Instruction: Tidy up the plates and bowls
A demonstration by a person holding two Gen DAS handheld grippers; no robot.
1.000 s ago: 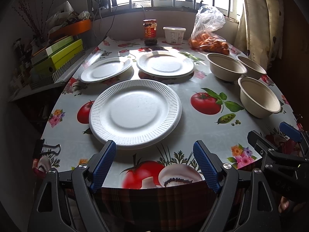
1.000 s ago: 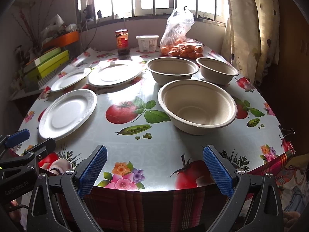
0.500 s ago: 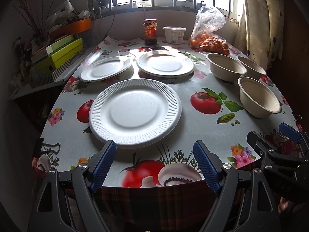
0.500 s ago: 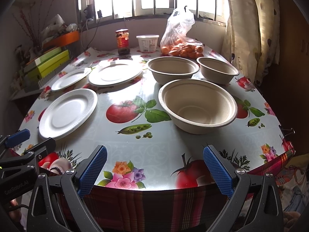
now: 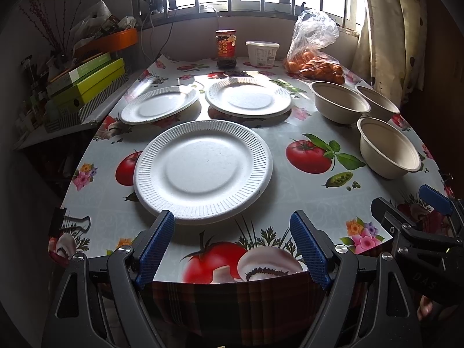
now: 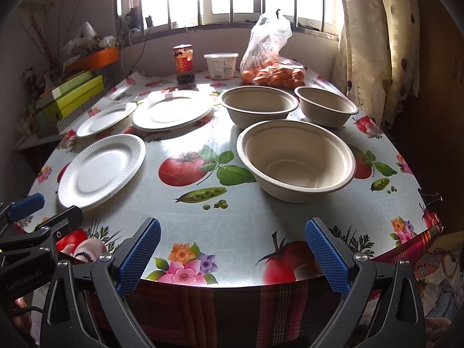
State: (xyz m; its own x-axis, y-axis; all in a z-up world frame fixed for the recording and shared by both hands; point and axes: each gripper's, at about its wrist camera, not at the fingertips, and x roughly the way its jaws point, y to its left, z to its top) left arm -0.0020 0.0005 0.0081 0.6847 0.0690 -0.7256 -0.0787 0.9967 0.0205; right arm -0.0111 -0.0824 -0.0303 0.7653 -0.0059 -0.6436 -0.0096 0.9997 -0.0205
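**Plates and bowls laid out, both grippers spread and empty**

Three white plates and three beige bowls sit on a table (image 5: 304, 200) covered in a fruit-and-flower oilcloth. From the left wrist view, the left gripper (image 5: 232, 243) hovers at the near edge, its blue-padded fingers (image 5: 153, 243) spread wide and holding nothing. The near plate (image 5: 203, 171) lies just beyond the fingertips, at 12 o'clock from the gripper. A second plate (image 5: 159, 108) sits at 11 o'clock beyond it, and a third plate (image 5: 248, 100) at 1 o'clock; these two lie close side by side, and whether they touch cannot be told.

The bowls stand upright on the right of the table. From the right wrist view, the right gripper (image 6: 232, 253) is likewise released, fingers (image 6: 326, 256) wide apart and clear of everything. The near bowl (image 6: 295, 159) sits at 12 to 1 o'clock from it. Behind stand a middle bowl (image 6: 258, 105) and a far bowl (image 6: 326, 105), near each other.

Along the window edge at 12 o'clock stand a jar (image 5: 225, 47), a white tub (image 5: 262, 53) and a bag of oranges (image 5: 314, 55). Green boxes (image 5: 87, 87) are stacked off the table at 10 o'clock. A binder clip (image 5: 69, 221) grips the cloth at the left edge.
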